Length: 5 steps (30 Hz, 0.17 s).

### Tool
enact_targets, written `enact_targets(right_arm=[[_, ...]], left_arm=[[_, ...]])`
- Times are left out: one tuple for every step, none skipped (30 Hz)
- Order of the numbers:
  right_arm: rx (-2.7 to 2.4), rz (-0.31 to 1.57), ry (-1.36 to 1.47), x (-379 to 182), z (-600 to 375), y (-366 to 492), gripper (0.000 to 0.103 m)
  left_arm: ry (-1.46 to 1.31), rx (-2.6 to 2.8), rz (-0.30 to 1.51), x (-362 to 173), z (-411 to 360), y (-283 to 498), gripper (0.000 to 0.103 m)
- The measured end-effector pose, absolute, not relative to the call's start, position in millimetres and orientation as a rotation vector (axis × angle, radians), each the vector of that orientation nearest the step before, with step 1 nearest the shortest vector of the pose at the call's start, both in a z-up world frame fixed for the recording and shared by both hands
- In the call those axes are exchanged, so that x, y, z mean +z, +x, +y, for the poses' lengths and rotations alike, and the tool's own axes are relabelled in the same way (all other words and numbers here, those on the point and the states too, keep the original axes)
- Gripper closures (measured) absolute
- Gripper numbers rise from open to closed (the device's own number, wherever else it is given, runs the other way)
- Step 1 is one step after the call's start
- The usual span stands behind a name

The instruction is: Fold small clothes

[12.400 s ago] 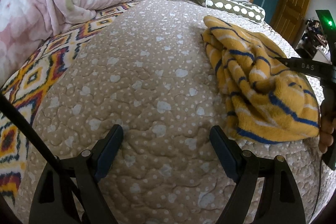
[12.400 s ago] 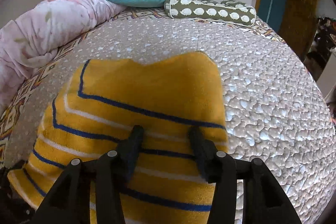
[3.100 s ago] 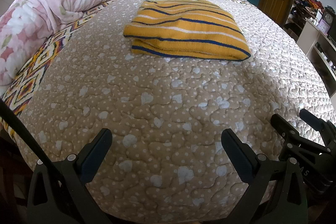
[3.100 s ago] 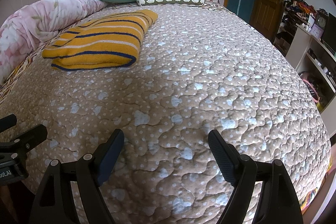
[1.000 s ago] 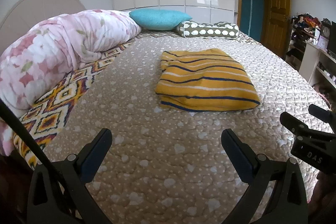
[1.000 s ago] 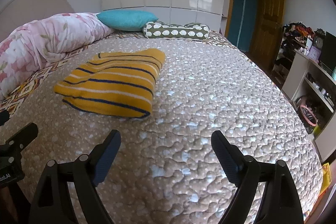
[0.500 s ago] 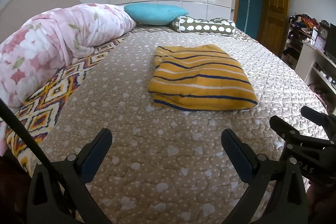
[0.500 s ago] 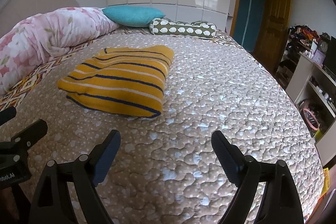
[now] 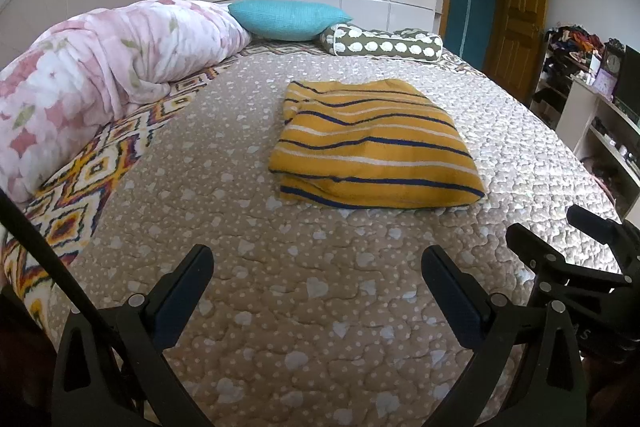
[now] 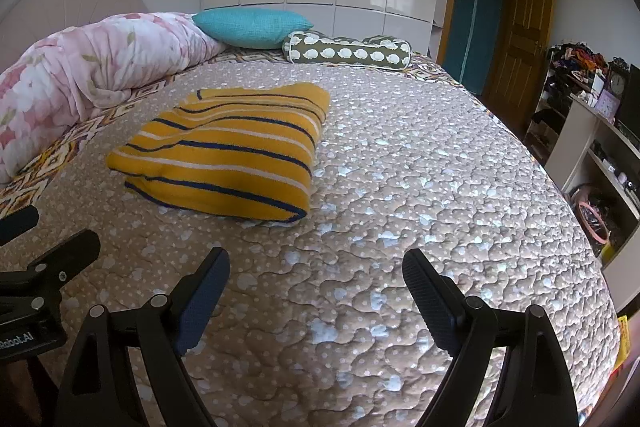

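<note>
Yellow striped garment [image 9: 374, 147] is lying in a compact folded stack on the quilted bedspread [image 9: 280, 307], mid-bed, resting flat, nothing touching it. The thick folded edge faces the near side, the looser, bunchier end with the neckline-looking notch faces far toward the pillows. Long axis runs roughly near-to-far, skewed a bit toward far-left in the right wrist view.

From the left gripper [image 9: 316, 287] the stack sits ahead and slightly right of centre, well apart from the fingertips. From the right gripper [image 10: 316, 287] it sits ahead and clearly to the left [image 10: 224, 151], also well apart. So it lies between the two, somewhat closer to the left gripper's line; the left has the straighter approach to the near edge, by my read.

Both grippers: jaws spread wide, nothing between them, only bedspread below. Each shows at the edge of the other's view, side by side at the near end of the bed.

Judgement: the fold looks done; if anything remains it's a tidy-up of the far end.

Surroundings: pink floral duvet [image 9: 100, 67] on the left, teal pillow [image 9: 286, 17] and spotted bolster [image 9: 384, 45] at the far edge.
</note>
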State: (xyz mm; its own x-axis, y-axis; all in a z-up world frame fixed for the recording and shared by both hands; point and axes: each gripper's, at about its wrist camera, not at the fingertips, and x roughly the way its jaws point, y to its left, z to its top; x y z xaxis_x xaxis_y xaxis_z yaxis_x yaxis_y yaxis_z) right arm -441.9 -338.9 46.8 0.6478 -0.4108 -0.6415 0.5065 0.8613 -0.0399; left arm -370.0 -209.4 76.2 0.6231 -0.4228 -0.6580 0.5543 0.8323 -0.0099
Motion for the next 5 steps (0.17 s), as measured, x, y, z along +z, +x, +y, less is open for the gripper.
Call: enact_targets(right_arm=[[-0.523, 0.691, 0.149, 46.9, -338.9, -441.9, 0.012], [-0.524, 0.692, 0.151, 46.9, -339.1, -442.0, 0.012], [-0.524, 0.693, 0.152, 46.9, -339.6, -442.3, 0.012], [-0.525, 0.693, 0.155, 46.7, -340.5, -442.6, 0.012], [-0.528, 0.695, 0.159, 46.8, -341.6, -443.3, 0.012]], left_arm=[[0.209, -0.564, 0.7, 75.8, -210.0, -370.3, 0.0], [0.214, -0.564, 0.703, 75.1, -210.5, -370.2, 0.0], [0.212, -0.567, 0.709, 74.4, -210.6, -369.7, 0.0], [0.208, -0.569, 0.716, 73.8, -210.3, -369.1, 0.0], [0.205, -0.567, 0.722, 73.3, -210.0, -368.3, 0.0]])
